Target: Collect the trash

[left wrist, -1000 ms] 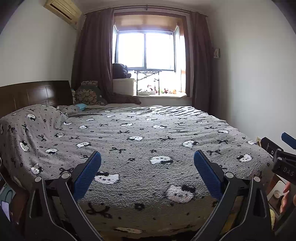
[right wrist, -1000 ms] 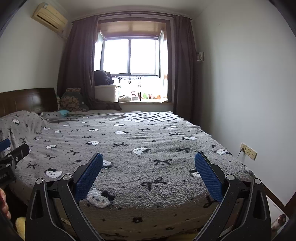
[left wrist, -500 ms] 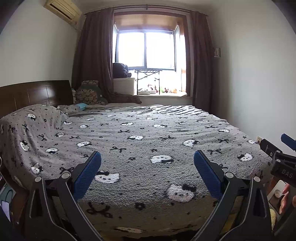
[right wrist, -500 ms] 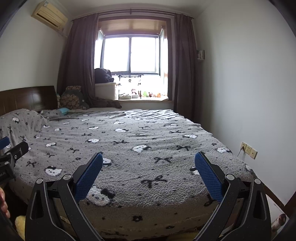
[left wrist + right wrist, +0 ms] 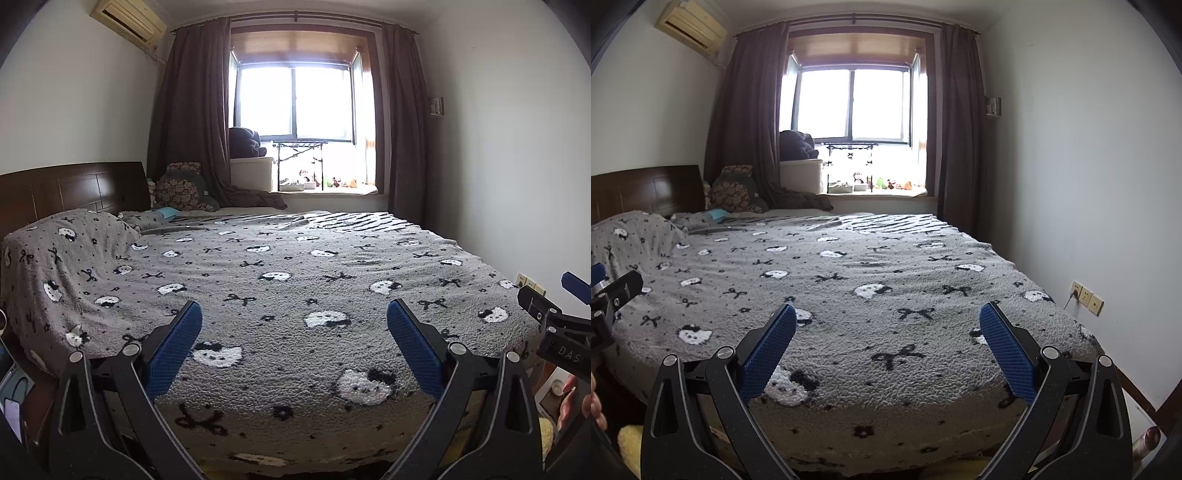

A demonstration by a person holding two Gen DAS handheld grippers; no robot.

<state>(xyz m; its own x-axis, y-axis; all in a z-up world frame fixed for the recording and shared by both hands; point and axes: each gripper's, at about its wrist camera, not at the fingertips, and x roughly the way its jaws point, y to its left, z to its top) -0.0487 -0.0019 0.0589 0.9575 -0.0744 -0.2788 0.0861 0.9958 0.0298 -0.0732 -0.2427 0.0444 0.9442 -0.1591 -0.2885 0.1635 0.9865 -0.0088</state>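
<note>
No trash shows in either view. My left gripper (image 5: 294, 314) is open and empty, held over the foot of a bed with a grey blanket (image 5: 295, 280) printed with white cats and black bows. My right gripper (image 5: 887, 315) is also open and empty over the same blanket (image 5: 868, 280). The right gripper's tip shows at the right edge of the left wrist view (image 5: 554, 321). The left gripper's tip shows at the left edge of the right wrist view (image 5: 613, 295).
A dark wooden headboard (image 5: 74, 188) stands at the left. Cushions (image 5: 181, 188) and a white box (image 5: 251, 173) sit by the window sill (image 5: 325, 188). A wall with sockets (image 5: 1086, 295) runs along the right. A nightstand (image 5: 554, 391) shows low right.
Both grippers have drifted very slightly; the view has barely shifted. Both stay open and empty.
</note>
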